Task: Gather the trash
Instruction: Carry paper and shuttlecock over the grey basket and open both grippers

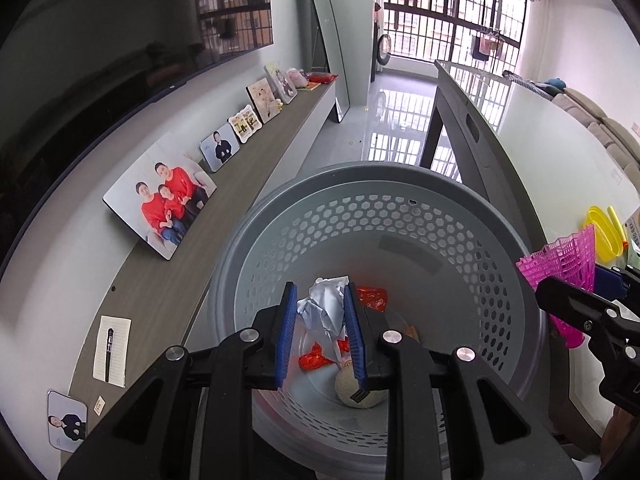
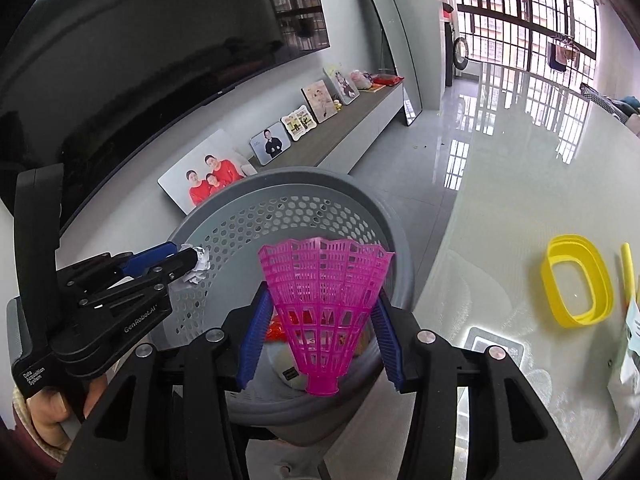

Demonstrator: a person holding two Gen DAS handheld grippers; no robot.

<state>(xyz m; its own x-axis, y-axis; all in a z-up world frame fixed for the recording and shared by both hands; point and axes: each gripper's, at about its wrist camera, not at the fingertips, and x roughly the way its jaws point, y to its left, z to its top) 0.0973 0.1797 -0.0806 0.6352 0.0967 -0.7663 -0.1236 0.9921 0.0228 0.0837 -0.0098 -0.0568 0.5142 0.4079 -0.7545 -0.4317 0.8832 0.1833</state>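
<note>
A grey perforated trash basket (image 1: pixel 400 184) stands beside the table; it also shows in the right wrist view (image 2: pixel 280 184). My left gripper (image 1: pixel 320 300) is shut on a crumpled white paper (image 1: pixel 326 304) and holds it over the basket's opening; that paper shows too in the right wrist view (image 2: pixel 198 266). My right gripper (image 2: pixel 320 312) is shut on a pink plastic shuttlecock skirt (image 2: pixel 324 300) at the basket's right rim; the skirt also appears in the left wrist view (image 1: pixel 564 268). Red wrappers (image 1: pixel 372 298) and a pale ball (image 1: pixel 358 394) lie in the basket.
A glossy table (image 2: pixel 520 184) lies to the right with a yellow ring-shaped band (image 2: pixel 576 284) and a paper packet (image 2: pixel 628 344) on it. A low shelf (image 1: pixel 240 184) with several photo frames and a notepad with a pen (image 1: pixel 111 344) runs along the left wall under a TV.
</note>
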